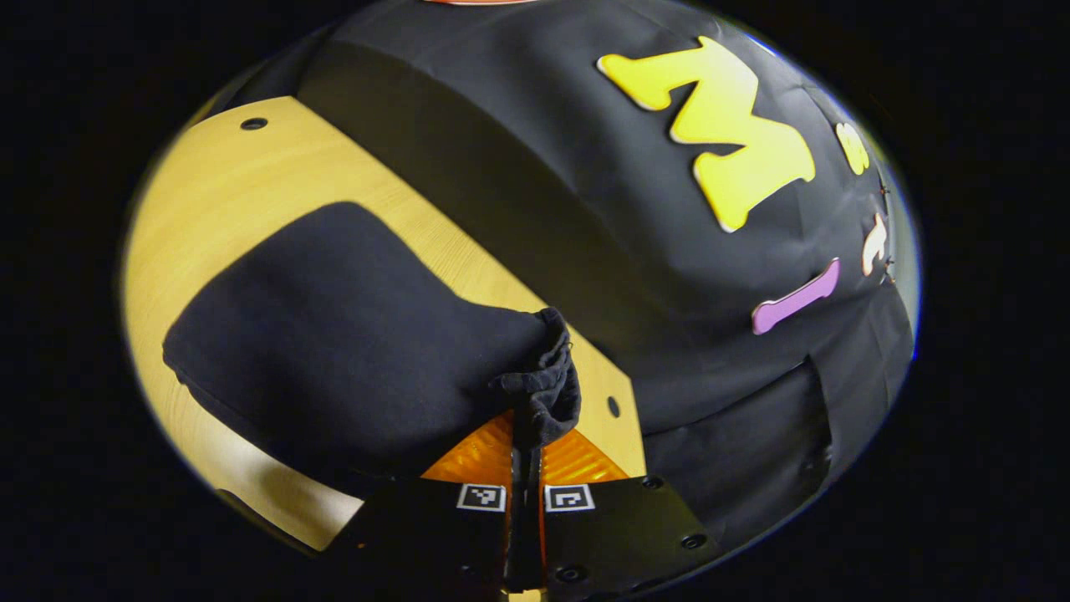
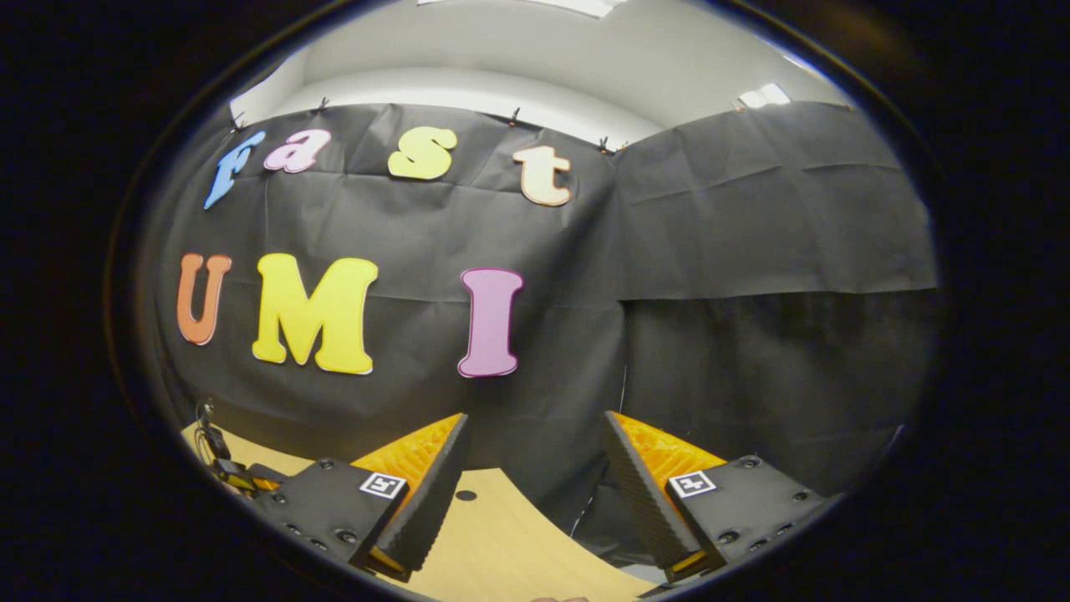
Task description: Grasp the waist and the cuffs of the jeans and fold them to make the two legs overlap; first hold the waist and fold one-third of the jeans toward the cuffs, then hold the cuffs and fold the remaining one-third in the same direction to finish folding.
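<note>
- Holding a bunched edge of the jeans (image 1: 351,343), the left gripper (image 1: 525,456) has both fingers closed together on the fabric at bottom centre of the left gripper view; the pinched wad rises just above the fingertips.
- Whether the pinched part is waist or cuff cannot be told; the cloth is dark and shows no seams or pockets.
- The jeans lie as one broad dark panel across the middle left of that view, resting on the wooden table (image 1: 217,192), which shows bare above and left of the fabric.
- Judgement: the edge is clamped so the fabric can be carried over the flat portion; the grip at a corner lets the rest trail without slipping.
- The right gripper (image 2: 535,485) stands with its fingers well apart and nothing between them, at the bottom of the right gripper view, over a bare strip of table (image 2: 501,543).
- Judgement: the right gripper is free to take the opposite corner or steady the fold.
- Writing: each gripper carries small square coded markers (image 1: 481,497) near the fingers; no brand or label on the jeans is legible.
</note>
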The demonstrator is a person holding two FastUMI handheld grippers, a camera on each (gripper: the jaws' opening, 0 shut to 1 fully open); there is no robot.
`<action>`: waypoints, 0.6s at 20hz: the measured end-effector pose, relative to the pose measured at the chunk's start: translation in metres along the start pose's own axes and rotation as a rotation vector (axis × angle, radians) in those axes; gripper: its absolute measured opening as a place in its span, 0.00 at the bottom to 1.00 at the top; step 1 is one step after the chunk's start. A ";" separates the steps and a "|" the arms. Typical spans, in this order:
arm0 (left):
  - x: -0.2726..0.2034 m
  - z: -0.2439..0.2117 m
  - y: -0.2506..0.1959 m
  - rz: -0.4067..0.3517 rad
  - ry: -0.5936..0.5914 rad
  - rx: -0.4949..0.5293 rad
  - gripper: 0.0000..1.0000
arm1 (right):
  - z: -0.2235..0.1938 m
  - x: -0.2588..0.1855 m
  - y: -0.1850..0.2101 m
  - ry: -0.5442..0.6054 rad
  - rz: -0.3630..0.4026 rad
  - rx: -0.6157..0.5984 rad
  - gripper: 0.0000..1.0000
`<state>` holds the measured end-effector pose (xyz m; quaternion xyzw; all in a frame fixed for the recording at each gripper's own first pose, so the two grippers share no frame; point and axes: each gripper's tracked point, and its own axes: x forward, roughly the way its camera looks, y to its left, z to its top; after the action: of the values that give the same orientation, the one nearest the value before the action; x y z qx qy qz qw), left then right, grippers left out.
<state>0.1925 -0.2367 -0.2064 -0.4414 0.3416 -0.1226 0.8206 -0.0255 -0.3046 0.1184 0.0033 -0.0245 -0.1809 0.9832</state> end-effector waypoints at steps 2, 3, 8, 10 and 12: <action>0.003 -0.014 0.014 0.030 0.019 -0.004 0.04 | -0.005 0.001 -0.004 0.009 -0.006 -0.001 0.96; 0.004 -0.014 0.010 0.007 0.017 -0.009 0.04 | -0.007 0.001 -0.003 0.012 -0.006 0.002 0.96; 0.003 -0.029 -0.003 -0.042 0.041 0.059 0.65 | -0.013 0.003 0.010 0.026 0.022 0.023 0.98; 0.001 -0.034 -0.002 -0.002 0.052 0.196 0.89 | -0.013 0.001 0.019 0.022 0.040 0.016 0.96; -0.006 -0.038 -0.007 0.014 0.051 0.303 0.94 | -0.014 0.000 0.026 0.019 0.055 0.003 0.96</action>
<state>0.1637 -0.2617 -0.2126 -0.3069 0.3429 -0.1783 0.8697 -0.0151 -0.2805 0.1052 0.0059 -0.0155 -0.1536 0.9880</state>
